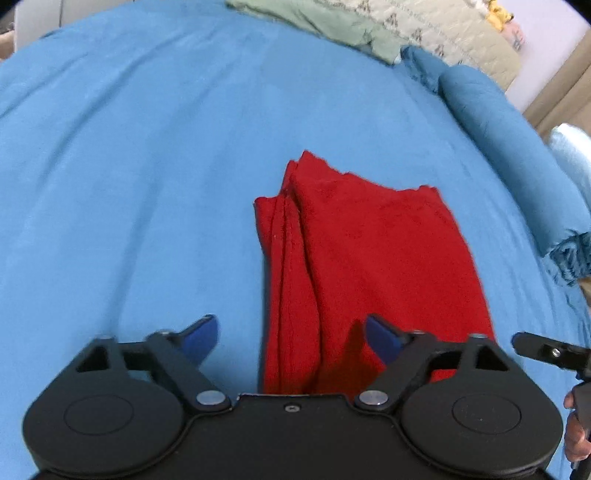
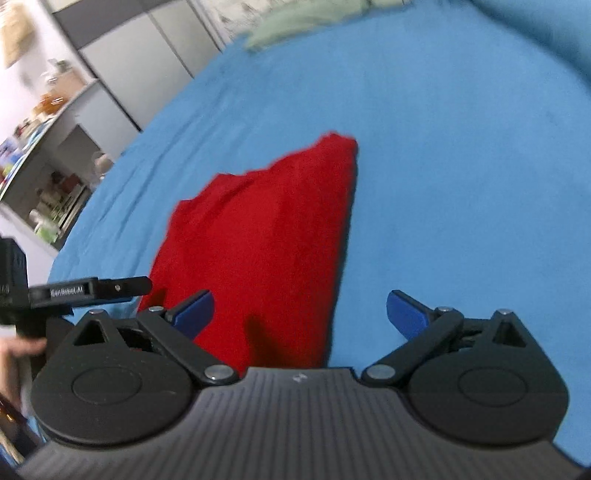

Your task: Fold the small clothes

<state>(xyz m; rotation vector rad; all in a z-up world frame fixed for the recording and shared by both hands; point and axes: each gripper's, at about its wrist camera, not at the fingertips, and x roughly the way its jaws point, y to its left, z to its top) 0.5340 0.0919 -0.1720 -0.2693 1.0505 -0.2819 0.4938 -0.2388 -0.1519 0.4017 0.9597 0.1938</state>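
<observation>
A red garment (image 1: 369,258) lies folded on the blue bed sheet (image 1: 147,166), with layered folds along its left edge. My left gripper (image 1: 291,336) is open above the garment's near left edge, its right fingertip over the red cloth and its left one over the sheet. It holds nothing. In the right wrist view the red garment (image 2: 266,240) lies ahead and left. My right gripper (image 2: 301,314) is open and empty, straddling the garment's near right edge. The left gripper's body (image 2: 92,290) shows at that view's left edge.
A pale green garment (image 1: 332,26) lies at the far end of the bed, next to a patterned cream quilt (image 1: 443,33). A rolled blue blanket (image 1: 517,155) runs along the right. Shelves with clutter (image 2: 48,177) stand left of the bed.
</observation>
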